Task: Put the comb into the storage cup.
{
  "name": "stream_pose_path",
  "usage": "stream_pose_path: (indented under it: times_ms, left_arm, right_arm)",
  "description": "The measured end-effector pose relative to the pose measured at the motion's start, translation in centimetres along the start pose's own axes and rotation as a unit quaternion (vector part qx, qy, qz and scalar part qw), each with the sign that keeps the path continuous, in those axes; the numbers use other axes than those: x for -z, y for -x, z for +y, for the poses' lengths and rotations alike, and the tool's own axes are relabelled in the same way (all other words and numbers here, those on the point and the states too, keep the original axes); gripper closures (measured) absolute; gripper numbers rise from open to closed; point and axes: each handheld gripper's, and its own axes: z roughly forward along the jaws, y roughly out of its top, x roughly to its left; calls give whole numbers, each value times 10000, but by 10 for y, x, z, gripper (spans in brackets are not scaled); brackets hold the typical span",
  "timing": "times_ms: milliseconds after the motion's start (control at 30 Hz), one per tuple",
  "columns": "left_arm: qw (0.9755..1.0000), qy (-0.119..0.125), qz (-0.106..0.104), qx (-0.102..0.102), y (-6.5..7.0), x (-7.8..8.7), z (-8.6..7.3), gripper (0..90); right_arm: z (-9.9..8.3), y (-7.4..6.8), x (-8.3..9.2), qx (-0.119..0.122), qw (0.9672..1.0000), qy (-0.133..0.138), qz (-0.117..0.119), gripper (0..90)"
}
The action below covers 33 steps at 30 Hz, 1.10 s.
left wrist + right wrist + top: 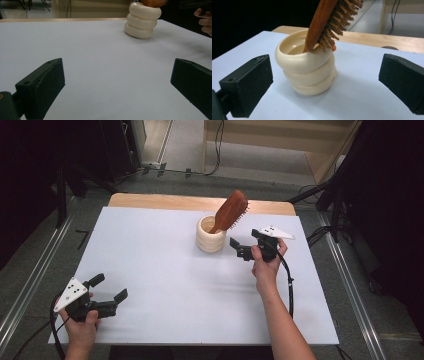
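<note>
Hairbrush [231, 211] stands handle-down in the cream ribbed cup [210, 235], leaning toward 1 o'clock; right gripper [240, 249], jaws spread, faces the cup at 3 o'clock; left gripper [109, 290], jaws spread, idles on the worktop [165, 280].

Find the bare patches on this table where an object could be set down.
The white tabletop lies bare between the left gripper and the cream holder. It is crowded around the holder, with its hairbrush and the right gripper alongside.

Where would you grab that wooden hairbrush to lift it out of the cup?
Probably by the hairbrush head, which leans up and out over the cream cup rim. Come from above, jaws on its two narrow edges, clear of the bristles; the handle is down inside.
</note>
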Motion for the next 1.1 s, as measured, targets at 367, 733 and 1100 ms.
stream_pose_path:
  times_ms: [367,733,1100]
  left_arm:
    - [10000,-20,7,-19,1,0,0,0]
    - [10000,-25,9,-16,1,0,0,0]
    - [10000,-30,4,-32,2,-1,0,0]
  right_arm:
    - [-12,0,16,118,9999,40,23,0]
    - [-28,4,32,182,9998,9,-8,0]
    - [-40,7,56,281,9996,60,-65,0]
